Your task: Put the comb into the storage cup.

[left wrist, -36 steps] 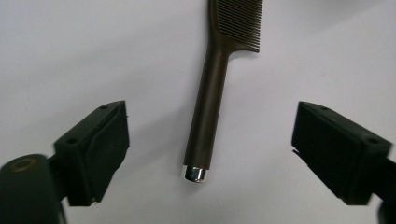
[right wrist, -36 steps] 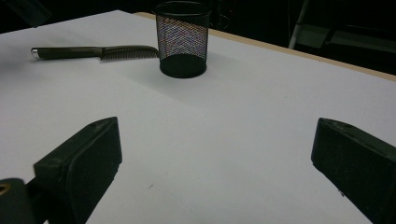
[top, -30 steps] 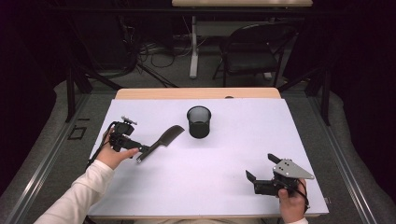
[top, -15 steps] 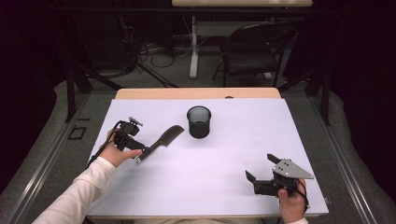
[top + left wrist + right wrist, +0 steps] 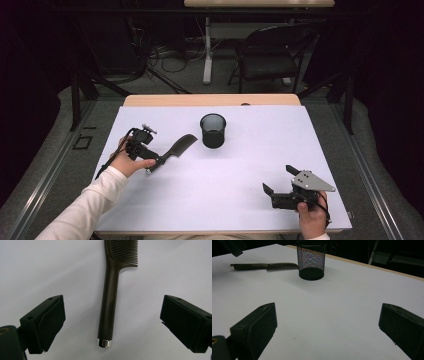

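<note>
Both your grippers gape wide, holding nothing: left gripper (image 5: pixel 111 325) straddles the comb (image 5: pixel 110 297) handle mid-frame; right gripper (image 5: pixel 281 186) sits lower right.

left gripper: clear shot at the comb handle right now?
Probably yes. The left gripper has its jaws wide open on either side of the comb, whose handle lies flat on the white table between them with nothing around it. The mesh cup stands apart, beyond the comb's toothed end.
</note>
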